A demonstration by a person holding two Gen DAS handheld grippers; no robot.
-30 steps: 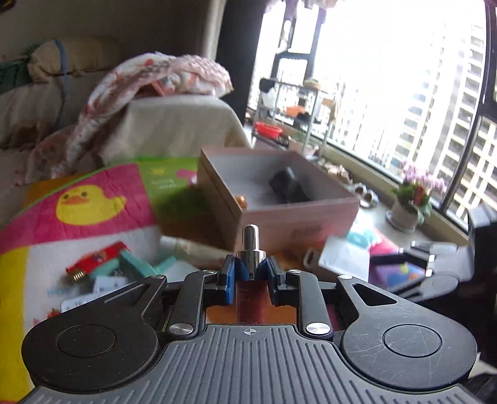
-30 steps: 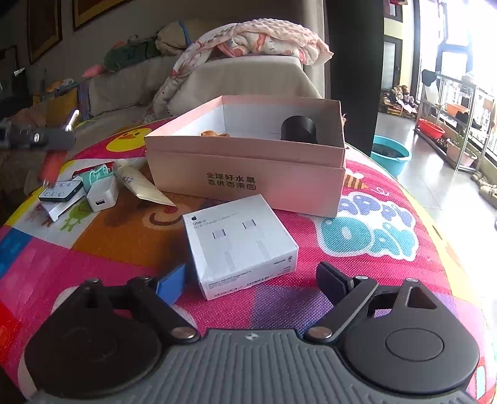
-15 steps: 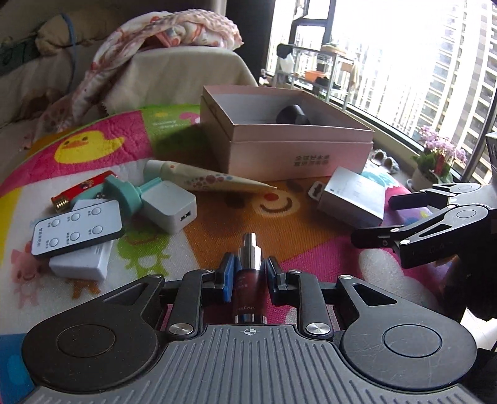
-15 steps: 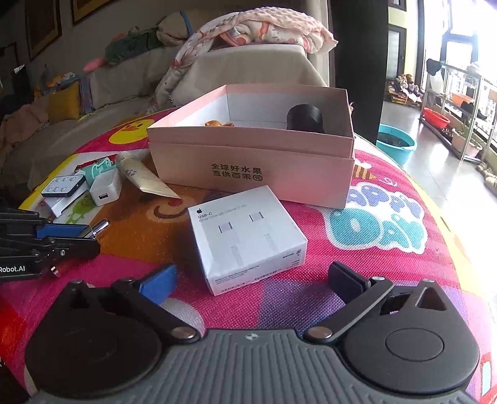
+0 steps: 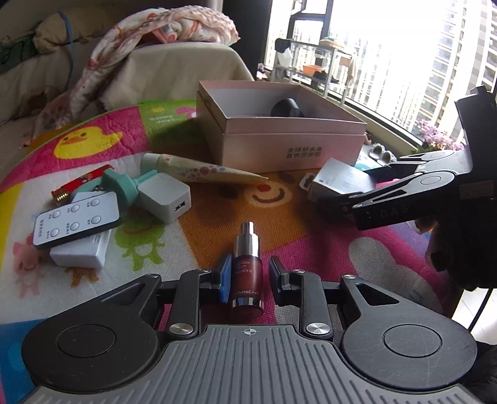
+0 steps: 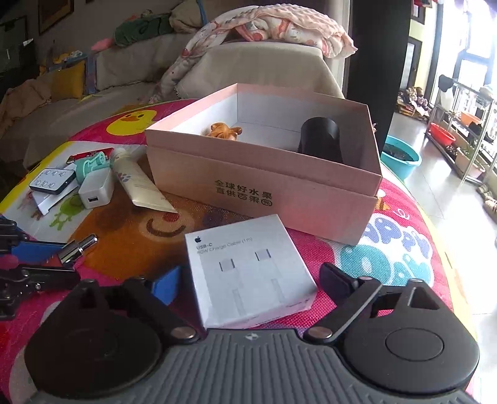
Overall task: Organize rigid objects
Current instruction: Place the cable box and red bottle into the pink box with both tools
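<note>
A dark red serum bottle (image 5: 247,273) with a silver cap lies on the colourful mat between the jaws of my left gripper (image 5: 247,276). Its blue pad is against the bottle and a narrow gap shows at the other pad. In the right wrist view the bottle's cap (image 6: 77,247) pokes out of that gripper (image 6: 59,262). My right gripper (image 6: 251,279) straddles a white USB-C cable box (image 6: 248,267). Its jaws are closing, with gaps left on both sides. The open pink box (image 6: 264,186) behind holds a black cylinder (image 6: 321,140) and a small orange figure (image 6: 223,130).
To the left lie a cream tube (image 5: 202,169), a white charger cube (image 5: 164,197), a teal plug (image 5: 119,186), a remote (image 5: 76,219) on a white block and a red stick (image 5: 82,183). A sofa with a blanket (image 6: 264,28) stands behind the mat. Windows are on the right.
The left gripper came down with the bottle, which now lies on the mat with the jaws slightly loosened. The right gripper moved forward over the white box and its jaws narrowed.
</note>
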